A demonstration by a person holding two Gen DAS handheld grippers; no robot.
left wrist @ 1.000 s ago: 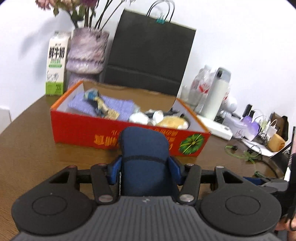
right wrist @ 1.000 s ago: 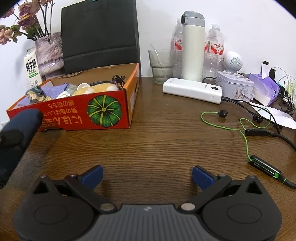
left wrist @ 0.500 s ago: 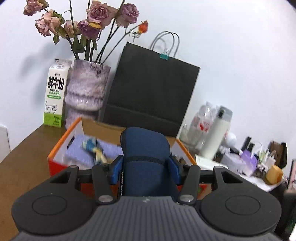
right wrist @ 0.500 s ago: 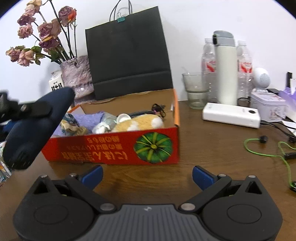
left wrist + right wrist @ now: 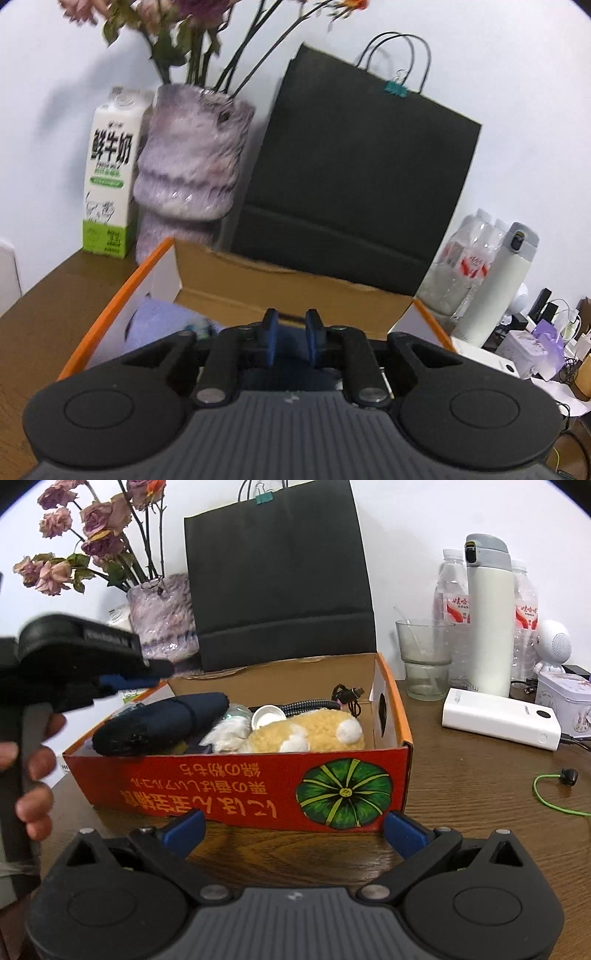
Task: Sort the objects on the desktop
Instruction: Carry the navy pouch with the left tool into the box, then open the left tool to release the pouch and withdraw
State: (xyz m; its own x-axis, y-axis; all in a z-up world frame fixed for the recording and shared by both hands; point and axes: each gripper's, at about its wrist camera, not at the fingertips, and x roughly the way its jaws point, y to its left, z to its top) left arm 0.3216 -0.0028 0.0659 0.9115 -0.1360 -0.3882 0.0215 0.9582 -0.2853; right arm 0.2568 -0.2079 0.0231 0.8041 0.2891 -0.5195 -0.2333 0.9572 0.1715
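Pouch [image 5: 162, 723] in box [image 5: 236, 786], beside plush [image 5: 306, 734]

We read "鲜牛奶" on the milk carton [image 5: 110, 181] at ten o'clock; the red box [image 5: 236, 786] carried upside-down Japanese lettering we could not fully read.

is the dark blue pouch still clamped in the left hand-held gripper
No, the dark blue pouch lies in the red box, and the left hand-held gripper has nothing between its closing jaws.

1. Navy soft case [image 5: 162, 725]: dark blue, rounded, with a stitched seam; lies tilted at the left end of the box atop other items, free of any grip.
2. Red cardboard box [image 5: 240, 786]: open-topped, orange rim, green pumpkin print; sits on the wooden table.
3. Tan plush toy [image 5: 306, 734]: lies inside, right of the case, seemingly on its side.
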